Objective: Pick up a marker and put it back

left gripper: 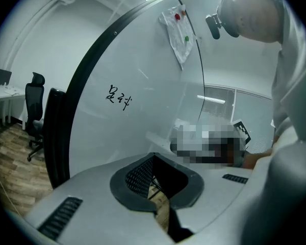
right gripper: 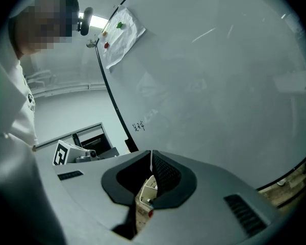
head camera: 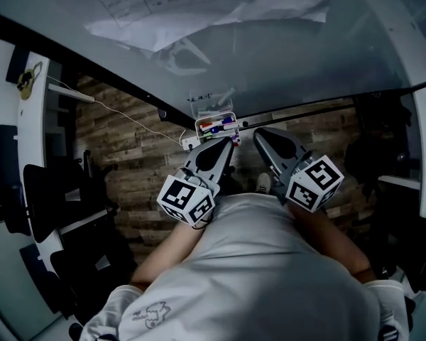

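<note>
A small white marker tray (head camera: 214,124) hangs at the foot of the whiteboard and holds several coloured markers (head camera: 218,127). My left gripper (head camera: 226,145) points at it from just below, jaws shut and empty. To its right my right gripper (head camera: 258,134) also points toward the board, shut with nothing in it. In the left gripper view the jaws (left gripper: 154,156) meet at the tips, with only floor showing through the gap. The right gripper view shows its jaws (right gripper: 151,153) closed too, and part of the tray (right gripper: 147,190) with a red cap (right gripper: 150,213) shows beneath them.
The whiteboard (head camera: 284,55) fills the front, with papers (head camera: 199,9) pinned on it and some handwriting (left gripper: 118,97). Black office chairs (head camera: 53,190) stand at the left on the wood floor (head camera: 128,155). A white cable (head camera: 121,116) runs to the tray.
</note>
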Available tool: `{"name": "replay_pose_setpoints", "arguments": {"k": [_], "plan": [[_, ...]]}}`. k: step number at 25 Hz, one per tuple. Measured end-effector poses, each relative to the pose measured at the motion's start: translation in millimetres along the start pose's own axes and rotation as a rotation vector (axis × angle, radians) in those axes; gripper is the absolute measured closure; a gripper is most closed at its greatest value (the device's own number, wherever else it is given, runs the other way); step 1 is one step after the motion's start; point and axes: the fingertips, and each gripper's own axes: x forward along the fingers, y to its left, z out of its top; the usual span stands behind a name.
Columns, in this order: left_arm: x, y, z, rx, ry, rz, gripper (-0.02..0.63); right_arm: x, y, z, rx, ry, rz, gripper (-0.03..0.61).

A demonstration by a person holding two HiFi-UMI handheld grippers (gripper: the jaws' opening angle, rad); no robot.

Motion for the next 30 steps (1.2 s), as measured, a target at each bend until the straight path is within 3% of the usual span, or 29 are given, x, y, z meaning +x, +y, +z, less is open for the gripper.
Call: {"name": "replay_pose_setpoints", "arguments": {"k": [8,30], "plan": [[14.6,14.6,-7.2,0.010,0.059,-0.020,0.609,18.1,-17.8,-14.3,-0.073,0.037,-0.044,0.565],[37.0,32.0,-34.3,0.035,0.193,-0.081,0.609,41.4,-51.2,-54.9,0.017,0.105,-0.104,0.561]]}}
